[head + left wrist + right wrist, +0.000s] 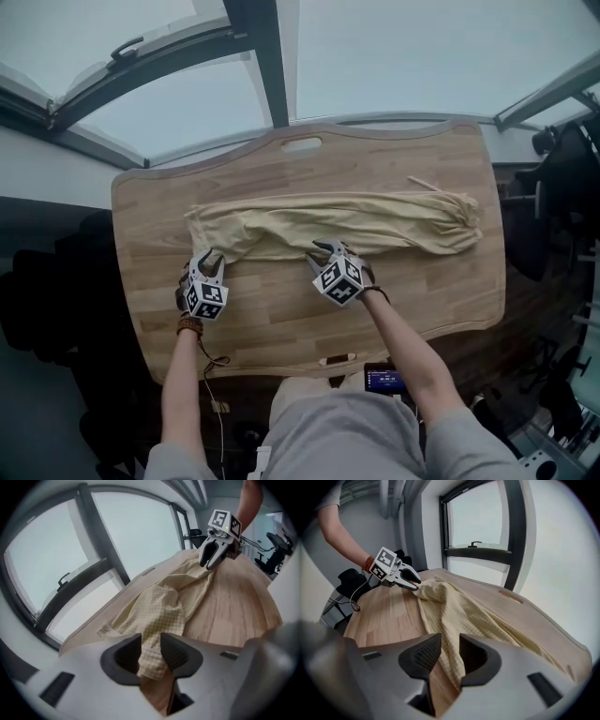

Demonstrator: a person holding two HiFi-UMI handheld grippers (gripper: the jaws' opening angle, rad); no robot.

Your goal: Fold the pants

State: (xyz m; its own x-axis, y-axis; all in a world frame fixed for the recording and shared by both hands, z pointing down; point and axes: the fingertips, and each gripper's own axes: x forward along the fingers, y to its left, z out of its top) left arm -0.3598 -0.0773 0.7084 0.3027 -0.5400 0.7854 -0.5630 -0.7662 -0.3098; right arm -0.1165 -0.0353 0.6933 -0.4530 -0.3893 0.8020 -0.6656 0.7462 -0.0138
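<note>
Left gripper (150,644): jaws partway closed, the pads pressing on a pale yellow checked hem of the pants (164,606) that hangs between them. Right gripper (450,645): jaws also partway closed, clamped on the near edge of the same cloth.

The pants lie stretched lengthwise across the middle of the wooden table (281,319). One end is at my left; the other, gathered, is near the table's right edge. My left gripper has the left-end corner, and my right has the near edge about midway along. The cloth rises in a ridge between the two grips. The grippers are well apart, both on my side of the pants.
</note>
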